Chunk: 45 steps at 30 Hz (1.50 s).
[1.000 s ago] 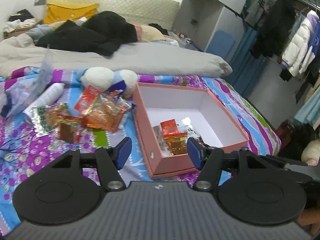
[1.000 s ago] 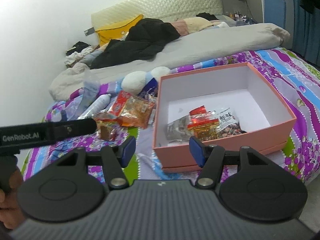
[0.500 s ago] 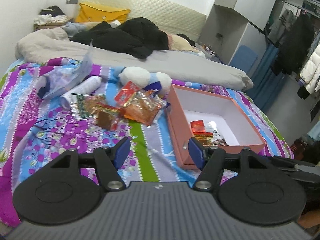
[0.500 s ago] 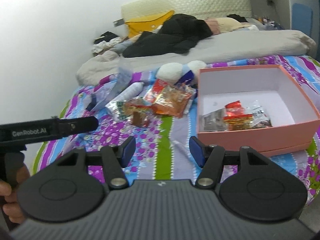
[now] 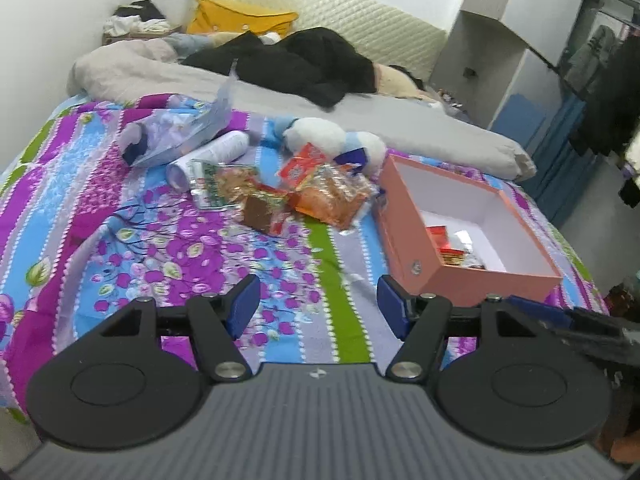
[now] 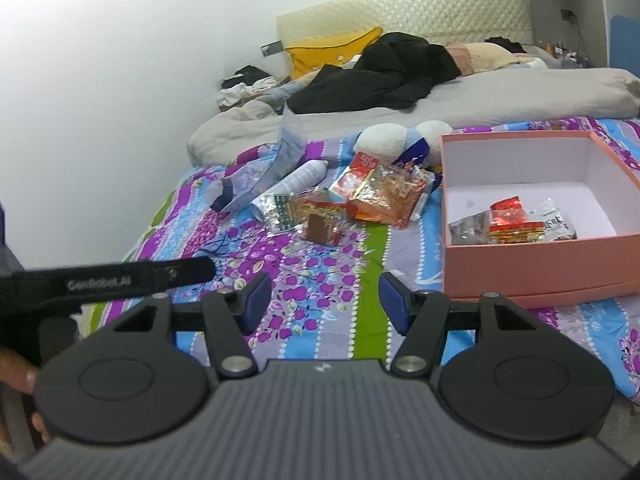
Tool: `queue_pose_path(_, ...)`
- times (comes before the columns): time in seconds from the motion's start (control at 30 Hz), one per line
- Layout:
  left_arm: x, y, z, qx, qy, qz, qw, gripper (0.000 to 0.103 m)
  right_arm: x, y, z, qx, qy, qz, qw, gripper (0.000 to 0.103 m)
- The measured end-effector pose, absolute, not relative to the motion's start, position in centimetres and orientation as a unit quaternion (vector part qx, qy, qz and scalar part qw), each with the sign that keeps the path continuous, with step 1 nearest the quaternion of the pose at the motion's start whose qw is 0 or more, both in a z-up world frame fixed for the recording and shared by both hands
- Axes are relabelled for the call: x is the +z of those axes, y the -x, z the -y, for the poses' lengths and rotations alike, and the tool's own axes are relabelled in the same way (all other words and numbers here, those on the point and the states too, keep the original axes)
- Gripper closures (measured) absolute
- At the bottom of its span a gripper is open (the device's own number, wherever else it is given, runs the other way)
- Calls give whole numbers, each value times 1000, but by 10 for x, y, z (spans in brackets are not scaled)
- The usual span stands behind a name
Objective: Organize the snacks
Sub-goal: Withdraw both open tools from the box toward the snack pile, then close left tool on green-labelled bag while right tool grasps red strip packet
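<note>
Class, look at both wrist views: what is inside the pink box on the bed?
Inside the pink box lie a few snack packets bunched at its near wall: a red-and-gold one between a greyish one and a clear one. The rest of the white floor is bare. Anything beneath the packets is hidden.

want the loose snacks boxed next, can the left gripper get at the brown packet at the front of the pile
Probably yes. The left gripper is open and empty, and only bare bedspread lies between it and the brown packet, which sits at the pile's near edge.
</note>
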<state>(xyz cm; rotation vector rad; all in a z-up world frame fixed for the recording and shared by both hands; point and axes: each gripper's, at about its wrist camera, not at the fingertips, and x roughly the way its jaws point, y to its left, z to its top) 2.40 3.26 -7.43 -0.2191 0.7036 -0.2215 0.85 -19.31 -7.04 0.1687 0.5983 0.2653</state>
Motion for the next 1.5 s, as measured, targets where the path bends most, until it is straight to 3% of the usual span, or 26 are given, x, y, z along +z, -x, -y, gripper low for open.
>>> queue_pose_path(0.3,-87,-47,-64,-59,125,-362,922,28,-78,-31,166,158,-63,-300,939,41)
queue_pose_path(0.8,-112,-127,-88,-37,133,-384,913,27,-107,-101,150,142,-59,-332,930,41)
queue_pose_path(1.43,-210,-249,-132,-29,197,-431,880,27,-179,-218,127,148,-42,-386,910,41)
queue_pose_path(1.47,-215,-255,-134,-32,205,-433,877,27,-184,-227,125,144,-36,-393,908,38)
queue_pose_path(1.5,-220,-261,-135,-35,214,-434,874,27,-188,-233,124,141,-35,-396,907,24)
